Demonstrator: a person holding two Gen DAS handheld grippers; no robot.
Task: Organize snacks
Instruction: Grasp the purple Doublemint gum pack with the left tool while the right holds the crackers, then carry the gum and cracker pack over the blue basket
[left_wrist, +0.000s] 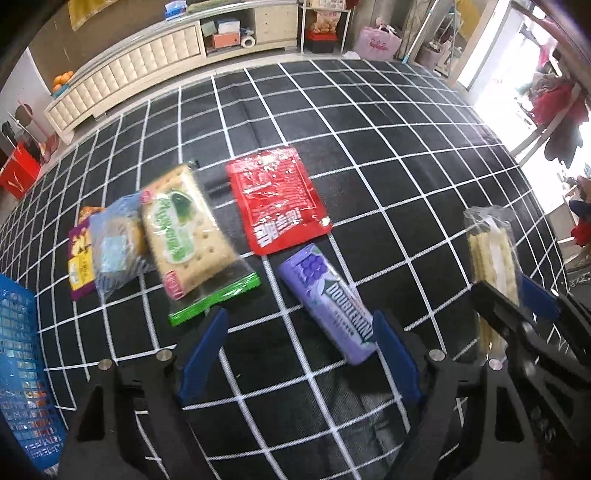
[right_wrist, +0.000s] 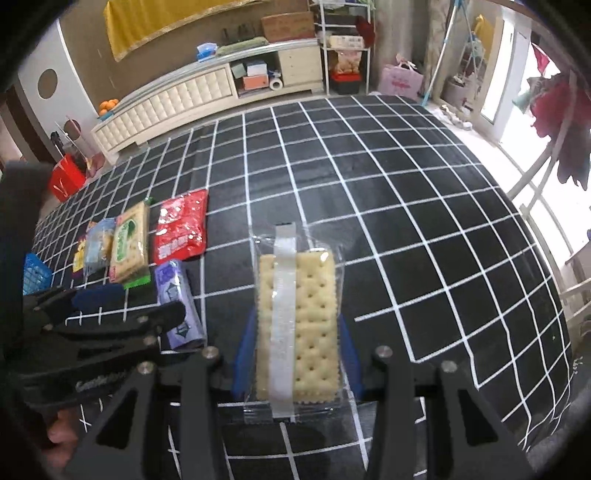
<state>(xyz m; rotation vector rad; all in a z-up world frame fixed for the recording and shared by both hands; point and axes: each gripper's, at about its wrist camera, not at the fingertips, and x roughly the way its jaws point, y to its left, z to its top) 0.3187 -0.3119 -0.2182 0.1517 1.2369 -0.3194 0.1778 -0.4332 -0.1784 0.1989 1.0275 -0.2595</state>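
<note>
My right gripper (right_wrist: 297, 317) is shut on a clear-wrapped cracker pack (right_wrist: 299, 325), held lengthwise above the black grid cloth (right_wrist: 406, 221). In the left wrist view that pack (left_wrist: 491, 254) and the right gripper (left_wrist: 517, 299) show at the right edge. My left gripper (left_wrist: 301, 317) stands open, pointing steeply down over a purple Doublemint pack (left_wrist: 325, 302) that lies on the cloth between its blue fingers (left_wrist: 207, 343), its near end close to the right one. The right wrist view shows the left gripper (right_wrist: 110, 306) just above the purple pack (right_wrist: 181, 306).
Beside the purple pack lie a red pouch (left_wrist: 277, 199), a green-edged cracker pack (left_wrist: 184, 236), a blue-wrapped snack (left_wrist: 114, 243) and a purple-and-yellow packet (left_wrist: 79, 258). A blue plastic basket (left_wrist: 22, 369) stands at the left edge. A low white cabinet (left_wrist: 147, 62) runs behind the table.
</note>
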